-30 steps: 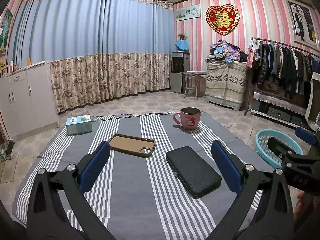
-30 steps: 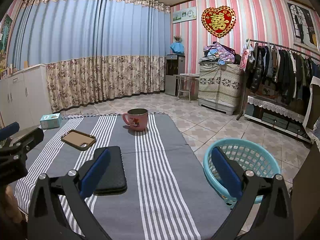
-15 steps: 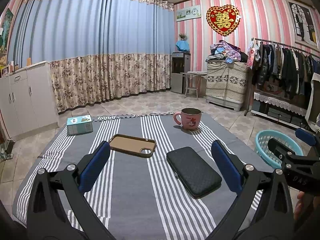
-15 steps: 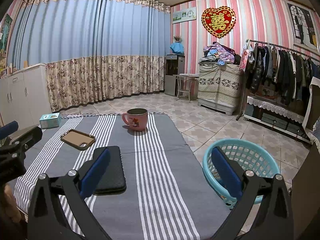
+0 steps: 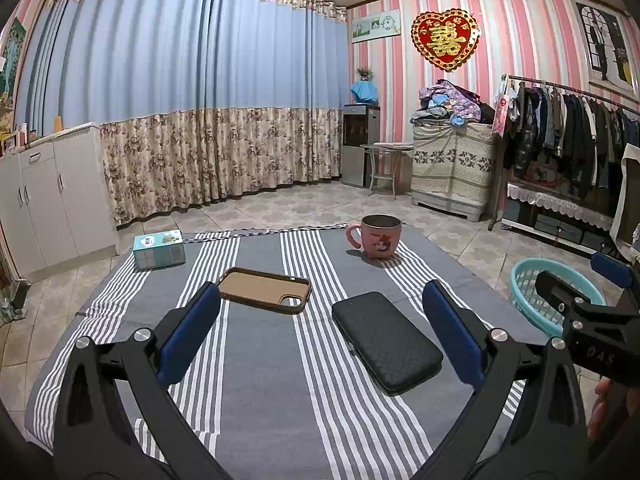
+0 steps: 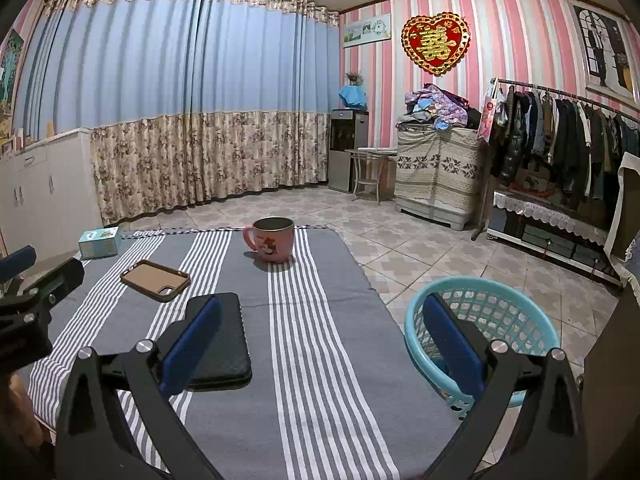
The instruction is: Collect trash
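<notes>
both the left tongs point(image 5: 320, 332) and right tongs point(image 6: 320, 332) hover spread and empty over the striped worktop point(image 5: 260, 400), likely because the teal basket point(image 6: 500, 300) waits beside it for trash.

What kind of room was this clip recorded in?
Most likely a lived-in home, a bedroom or a living room. A clothes rack full of coats lines the striped wall, a red double-happiness heart hangs above, and long curtains cover the far side.
</notes>
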### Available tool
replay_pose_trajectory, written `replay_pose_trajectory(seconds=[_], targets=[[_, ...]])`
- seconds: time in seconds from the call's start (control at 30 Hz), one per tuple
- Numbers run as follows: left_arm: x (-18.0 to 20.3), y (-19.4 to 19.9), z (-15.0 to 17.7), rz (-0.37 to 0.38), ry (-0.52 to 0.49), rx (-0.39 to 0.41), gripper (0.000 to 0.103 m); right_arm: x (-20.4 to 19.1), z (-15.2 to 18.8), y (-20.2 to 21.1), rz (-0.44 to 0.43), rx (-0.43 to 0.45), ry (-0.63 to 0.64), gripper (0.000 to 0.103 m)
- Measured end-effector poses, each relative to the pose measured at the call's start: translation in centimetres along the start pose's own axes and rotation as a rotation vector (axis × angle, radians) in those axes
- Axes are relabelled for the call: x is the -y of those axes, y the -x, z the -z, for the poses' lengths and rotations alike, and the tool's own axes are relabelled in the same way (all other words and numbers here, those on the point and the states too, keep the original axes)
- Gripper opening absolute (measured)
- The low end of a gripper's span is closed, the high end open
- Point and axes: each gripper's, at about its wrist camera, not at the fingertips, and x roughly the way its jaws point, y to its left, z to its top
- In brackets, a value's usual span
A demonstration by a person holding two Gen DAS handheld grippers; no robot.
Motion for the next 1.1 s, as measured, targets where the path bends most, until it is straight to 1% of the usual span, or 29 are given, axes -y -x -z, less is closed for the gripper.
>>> replay_pose_trajectory(seconds=[1.1], targets=[[0.24, 0.54, -0.40, 0.002, -0.004, 0.005, 0.098, -0.30, -0.09, 0.23, 0.008, -0.003, -0.006, 0.098]])
